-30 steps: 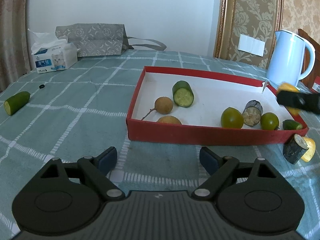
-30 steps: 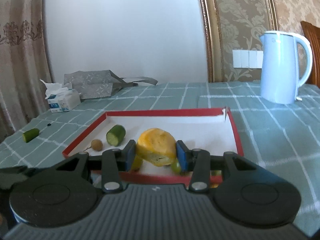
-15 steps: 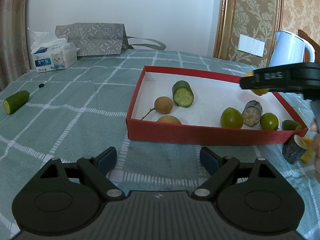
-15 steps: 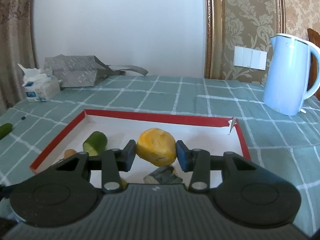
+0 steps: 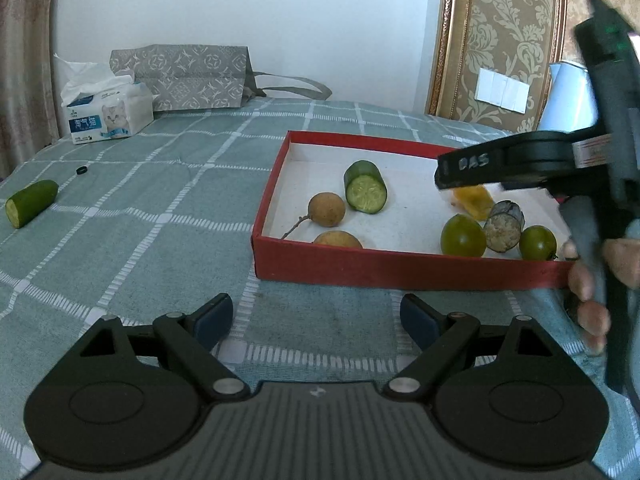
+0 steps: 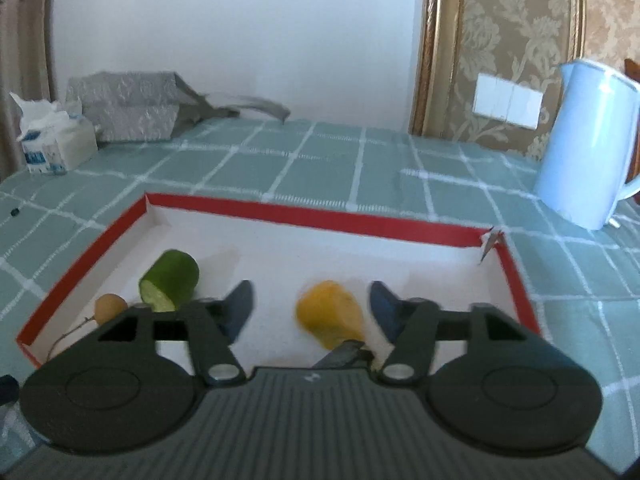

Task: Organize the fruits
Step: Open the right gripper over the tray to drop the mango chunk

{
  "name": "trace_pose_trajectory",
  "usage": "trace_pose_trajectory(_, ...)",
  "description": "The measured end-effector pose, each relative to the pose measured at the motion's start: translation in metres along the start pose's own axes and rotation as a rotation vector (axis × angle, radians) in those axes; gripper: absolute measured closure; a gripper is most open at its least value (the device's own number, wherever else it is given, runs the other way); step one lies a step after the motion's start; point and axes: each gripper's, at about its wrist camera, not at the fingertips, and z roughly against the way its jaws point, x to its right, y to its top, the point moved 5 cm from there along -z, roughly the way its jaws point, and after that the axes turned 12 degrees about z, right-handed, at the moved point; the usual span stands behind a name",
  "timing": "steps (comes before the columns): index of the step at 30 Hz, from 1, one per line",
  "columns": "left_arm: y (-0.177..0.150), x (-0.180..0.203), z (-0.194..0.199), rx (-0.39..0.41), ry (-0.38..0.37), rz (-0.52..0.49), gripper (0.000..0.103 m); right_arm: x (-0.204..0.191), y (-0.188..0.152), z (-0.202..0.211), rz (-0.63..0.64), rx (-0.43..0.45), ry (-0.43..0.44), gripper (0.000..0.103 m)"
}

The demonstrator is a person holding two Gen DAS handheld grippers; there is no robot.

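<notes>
The surface (image 5: 168, 184) is covered by a green checked cloth; the red box (image 6: 304, 216) lies on it; the left claw (image 5: 316, 316) is held spread wide over bare cloth at 6 o'clock of the box, nothing gripped or touched; the right claw (image 6: 310, 312) is seen opening, released, with the yellow fruit piece (image 6: 330, 314) lying blurred between its pads inside the box; half a second earlier that piece was clenched above the box floor.
</notes>
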Motion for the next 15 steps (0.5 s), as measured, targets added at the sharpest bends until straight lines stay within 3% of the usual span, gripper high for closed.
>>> trace_pose_trajectory(4,-0.001,0.0,0.0,0.0,0.0,-0.001,0.012,0.006,-0.001,0.03,-0.007,0.061,-0.015,0.022)
trace_pose_trajectory(8,-0.001,0.0,-0.001,-0.001,-0.001,0.0,0.012,0.021,-0.017,0.075,-0.068,0.156,-0.011,0.0)
trace_pose_trajectory(11,-0.001,0.0,-0.001,-0.002,0.001,-0.004,0.011,0.039,-0.037,0.111,-0.108,0.241,-0.024,0.0)
trace_pose_trajectory(15,-0.001,0.0,-0.001,-0.005,0.005,-0.012,0.009,0.077,-0.065,0.146,-0.258,0.277,0.004,0.0)
